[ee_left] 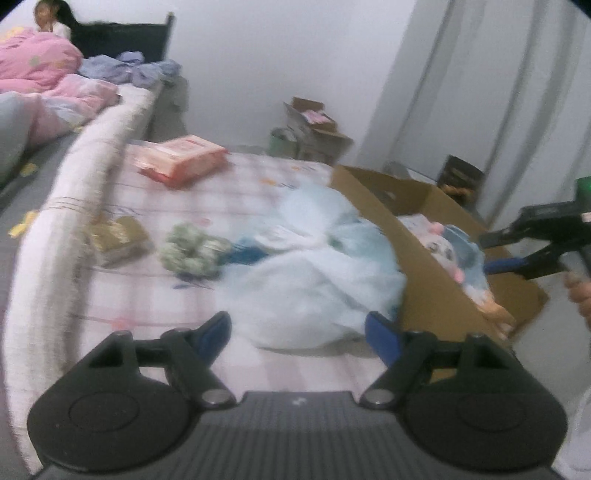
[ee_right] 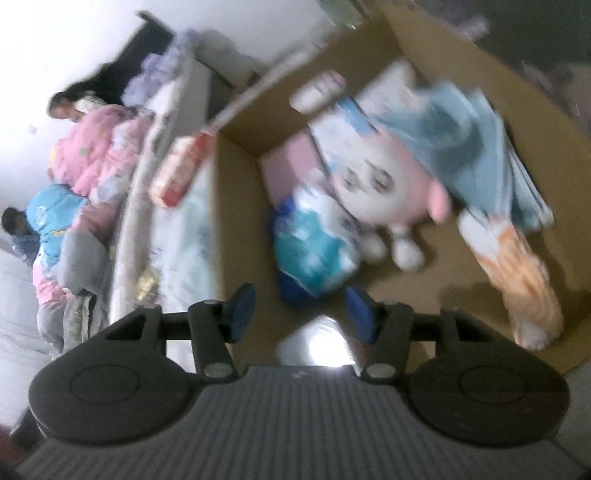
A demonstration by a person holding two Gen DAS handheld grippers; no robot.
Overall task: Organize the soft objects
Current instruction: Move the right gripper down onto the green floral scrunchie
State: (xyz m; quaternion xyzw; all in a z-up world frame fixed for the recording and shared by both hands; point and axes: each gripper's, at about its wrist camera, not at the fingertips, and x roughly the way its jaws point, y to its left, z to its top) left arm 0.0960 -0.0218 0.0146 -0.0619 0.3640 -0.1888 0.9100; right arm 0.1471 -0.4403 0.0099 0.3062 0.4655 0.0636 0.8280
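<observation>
My left gripper (ee_left: 299, 330) stands open low over the checked bed cover, just short of a pale blue fluffy cloth (ee_left: 314, 280) heaped against the cardboard box (ee_left: 424, 266). A green scrunchie (ee_left: 192, 251) lies to the left of the cloth. My right gripper (ee_left: 491, 254) hangs over the box. In the right wrist view the right gripper (ee_right: 301, 310) is open, with nothing pressed between its pads. Just ahead of it, inside the box (ee_right: 236, 206), lie a blue-and-white soft pack (ee_right: 314, 243), a white plush doll with pink ears (ee_right: 380, 177) and an orange-and-white plush (ee_right: 524, 273).
A pink-red packet (ee_left: 181, 162) and a yellowish packet (ee_left: 118, 236) lie on the bed cover. A long white bolster (ee_left: 74, 192) runs along its left edge. Beyond it is a pink quilt (ee_left: 37, 66) and a person (ee_left: 48, 18). Small boxes (ee_left: 314, 125) stand by the wall.
</observation>
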